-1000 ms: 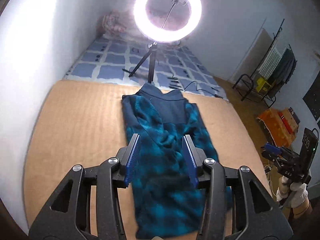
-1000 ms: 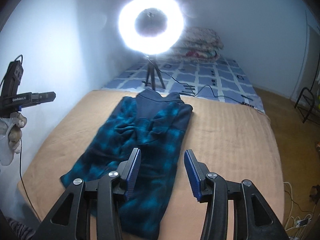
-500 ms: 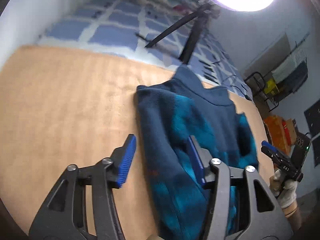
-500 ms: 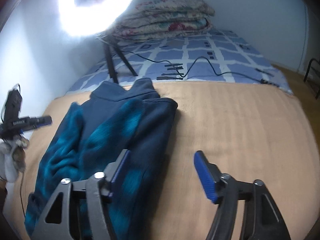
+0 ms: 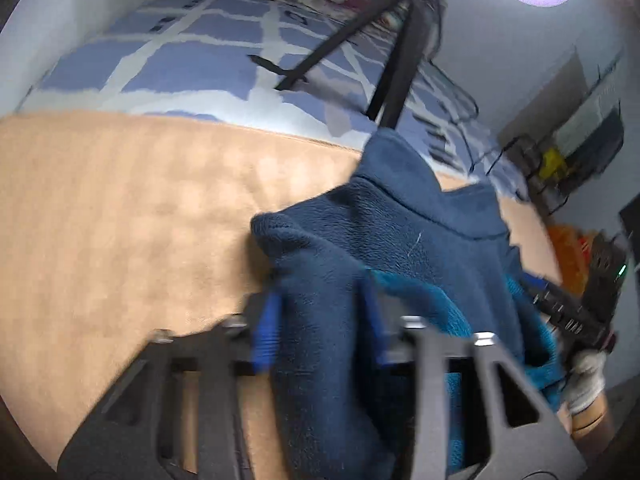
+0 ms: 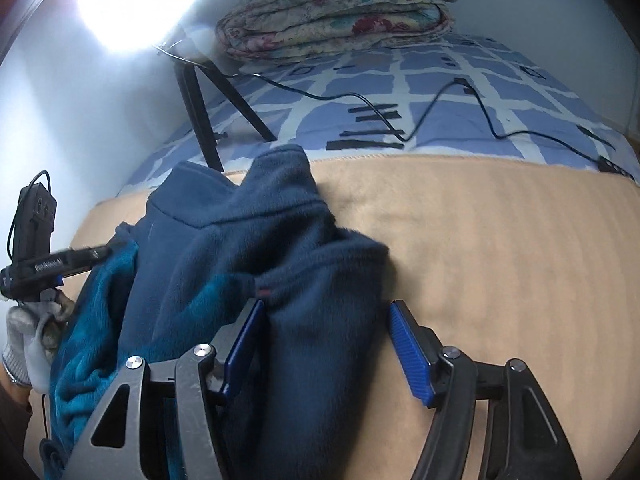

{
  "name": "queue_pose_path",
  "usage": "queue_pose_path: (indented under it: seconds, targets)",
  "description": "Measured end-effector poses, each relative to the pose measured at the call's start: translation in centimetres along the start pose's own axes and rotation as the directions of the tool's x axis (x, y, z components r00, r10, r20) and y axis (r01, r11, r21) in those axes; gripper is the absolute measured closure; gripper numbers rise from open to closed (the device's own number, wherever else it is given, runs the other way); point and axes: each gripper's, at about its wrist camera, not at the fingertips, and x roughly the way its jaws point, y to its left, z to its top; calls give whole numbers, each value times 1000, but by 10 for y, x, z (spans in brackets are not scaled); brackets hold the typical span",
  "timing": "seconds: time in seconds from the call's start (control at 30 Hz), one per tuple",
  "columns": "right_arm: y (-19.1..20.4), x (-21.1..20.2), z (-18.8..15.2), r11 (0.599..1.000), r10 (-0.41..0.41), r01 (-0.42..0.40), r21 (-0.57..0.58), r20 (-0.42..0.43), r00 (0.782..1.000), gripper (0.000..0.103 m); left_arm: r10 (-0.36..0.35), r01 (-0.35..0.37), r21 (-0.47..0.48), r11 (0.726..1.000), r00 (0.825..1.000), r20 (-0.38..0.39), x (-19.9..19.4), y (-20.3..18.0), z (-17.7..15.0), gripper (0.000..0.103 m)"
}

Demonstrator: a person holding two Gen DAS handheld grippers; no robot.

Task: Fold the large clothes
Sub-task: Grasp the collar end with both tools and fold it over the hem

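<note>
Lying on the tan blanket (image 6: 480, 240), the fleece (image 6: 280, 248) is pinched at one shoulder by the just-closing left tongs (image 5: 320, 328); the right tongs (image 6: 328, 344) straddle the other, spread. Both shoulders should be gripped evenly before folding.

The fleece (image 6: 256, 280) lies on the blanket (image 6: 500, 260), collar toward the sheet (image 6: 460, 92) behind — there the tripod (image 6: 200, 120) stands, left of a cable (image 6: 400, 120), with the folded quilt (image 6: 340, 8) farthest back.
</note>
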Motion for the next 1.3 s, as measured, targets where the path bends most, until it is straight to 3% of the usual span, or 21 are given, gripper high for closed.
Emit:
queue_pose_path:
  seconds: [0.07, 0.17, 0.27, 0.67, 0.87, 1.3]
  targets:
    - [3, 3, 2, 1000, 12, -12, -7, -2, 1000, 57, 18, -19, 37, 999, 1000, 5, 1, -8, 0, 91]
    - [10, 2, 3, 999, -15, 15, -30, 2, 1000, 85, 52, -55, 83, 995, 998, 33, -5, -19, -4, 94]
    - [15, -5, 2, 999, -34, 35, -40, 26, 999, 93, 49, -56, 106, 993, 996, 69, -19, -27, -9, 95]
    - [53, -77, 6, 984, -98, 121, -134, 166, 981, 96, 36, -76, 184, 980, 977, 209, -91, -61, -28, 96]
    - [75, -128, -6, 976, -81, 121, -183, 215, 973, 96, 7, -62, 201, 978, 965, 262, -136, -77, -49, 96]
    - [93, -229, -97, 981, -34, 79, -177, 244, 969, 97, -40, -20, 214, 977, 961, 272, -238, -106, -154, 96]
